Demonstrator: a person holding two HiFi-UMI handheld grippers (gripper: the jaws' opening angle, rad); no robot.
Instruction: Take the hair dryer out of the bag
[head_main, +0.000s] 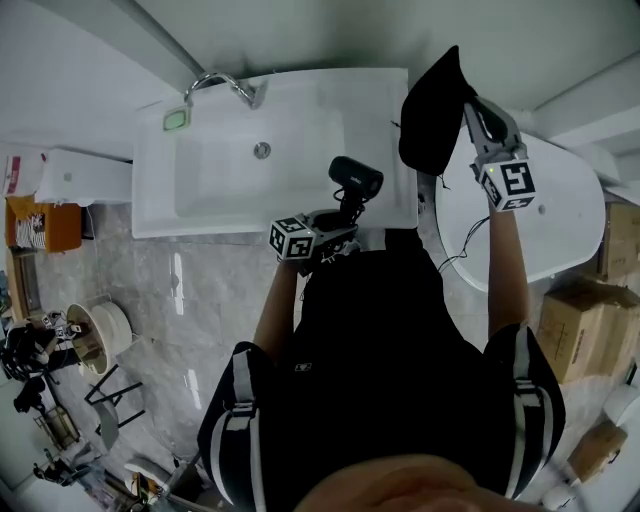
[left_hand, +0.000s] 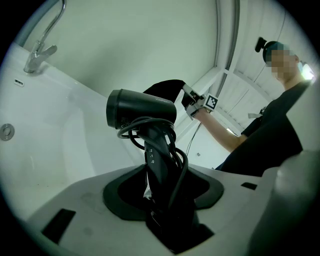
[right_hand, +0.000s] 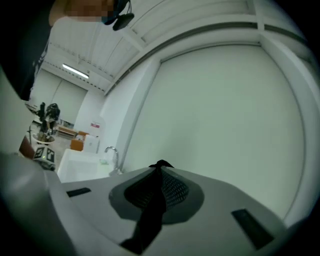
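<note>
A black hair dryer (head_main: 352, 184) stands upright over the sink's front right rim, its cord wound round the handle (left_hand: 161, 165). My left gripper (head_main: 335, 228) is shut on that handle, nozzle end (left_hand: 120, 108) pointing left. My right gripper (head_main: 478, 118) is raised at the right, shut on the edge of the black bag (head_main: 432, 105), which hangs limp from it. In the right gripper view a strip of black cloth (right_hand: 152, 210) is pinched between the jaws. The dryer is clear of the bag, well to its left.
A white sink (head_main: 225, 190) with a chrome tap (head_main: 225, 85) and a green soap (head_main: 175, 119) lies ahead. A white oval tub (head_main: 560, 215) is at the right, with cardboard boxes (head_main: 580, 320) beside it. A white wall (right_hand: 225, 110) faces the right gripper.
</note>
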